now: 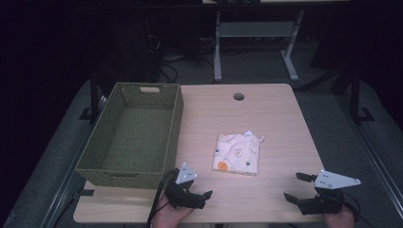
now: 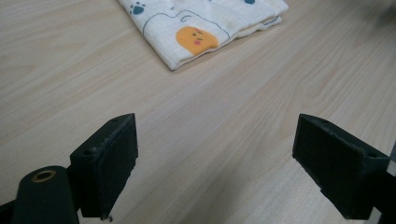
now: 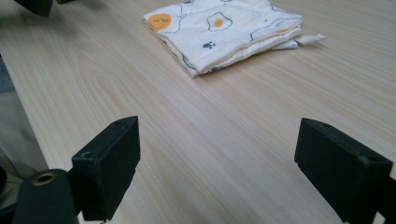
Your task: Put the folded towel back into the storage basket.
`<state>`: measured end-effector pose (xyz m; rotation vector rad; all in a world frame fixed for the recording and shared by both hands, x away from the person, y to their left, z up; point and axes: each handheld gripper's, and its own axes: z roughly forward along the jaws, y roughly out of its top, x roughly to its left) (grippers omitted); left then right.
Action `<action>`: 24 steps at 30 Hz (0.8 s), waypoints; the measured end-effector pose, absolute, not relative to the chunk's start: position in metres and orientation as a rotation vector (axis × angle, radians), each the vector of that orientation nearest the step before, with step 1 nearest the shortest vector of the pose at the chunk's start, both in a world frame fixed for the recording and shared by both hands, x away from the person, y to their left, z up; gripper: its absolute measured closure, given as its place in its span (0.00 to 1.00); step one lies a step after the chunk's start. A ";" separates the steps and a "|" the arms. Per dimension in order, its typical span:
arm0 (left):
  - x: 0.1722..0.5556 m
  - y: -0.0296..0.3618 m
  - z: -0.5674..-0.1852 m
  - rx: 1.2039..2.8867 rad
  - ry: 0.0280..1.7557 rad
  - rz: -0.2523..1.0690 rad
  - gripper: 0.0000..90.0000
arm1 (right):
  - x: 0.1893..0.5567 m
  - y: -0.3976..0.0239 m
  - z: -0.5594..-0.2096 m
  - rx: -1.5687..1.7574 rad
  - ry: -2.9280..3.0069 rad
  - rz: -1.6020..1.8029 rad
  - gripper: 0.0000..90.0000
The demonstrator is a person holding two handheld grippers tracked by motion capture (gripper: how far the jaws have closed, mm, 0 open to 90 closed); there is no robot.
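A folded cream cloth (image 1: 237, 153) printed with eggs and an orange face lies on the wooden table (image 1: 266, 114), right of centre. My left gripper (image 1: 198, 192) rests near the front edge, just below the cloth's near left corner, jaws open and empty. In the left gripper view the cloth (image 2: 205, 23) lies ahead of the open gripper (image 2: 215, 158). My right gripper (image 1: 297, 187) sits at the front right, also open with nothing between its jaws. The right gripper view shows the cloth (image 3: 229, 30) farther off beyond the open gripper (image 3: 217, 163).
A green woven basket (image 1: 134, 135) stands on the table's left half with nothing in it, close to my left gripper. A round cable hole (image 1: 238, 96) is at the table's far edge. Desk legs (image 1: 217, 47) and cables stand on the dark floor beyond.
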<state>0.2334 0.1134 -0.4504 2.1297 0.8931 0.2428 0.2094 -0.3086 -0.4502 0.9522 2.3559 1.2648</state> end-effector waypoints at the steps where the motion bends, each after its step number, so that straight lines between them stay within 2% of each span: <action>1: 0.233 0.113 -0.450 2.137 0.888 0.246 0.17 | 0.210 -0.308 -0.450 0.949 2.358 1.269 0.15; 24: 0.241 0.110 -0.433 2.134 0.840 0.306 0.17 | 0.214 -0.308 -0.453 0.974 2.338 1.292 0.15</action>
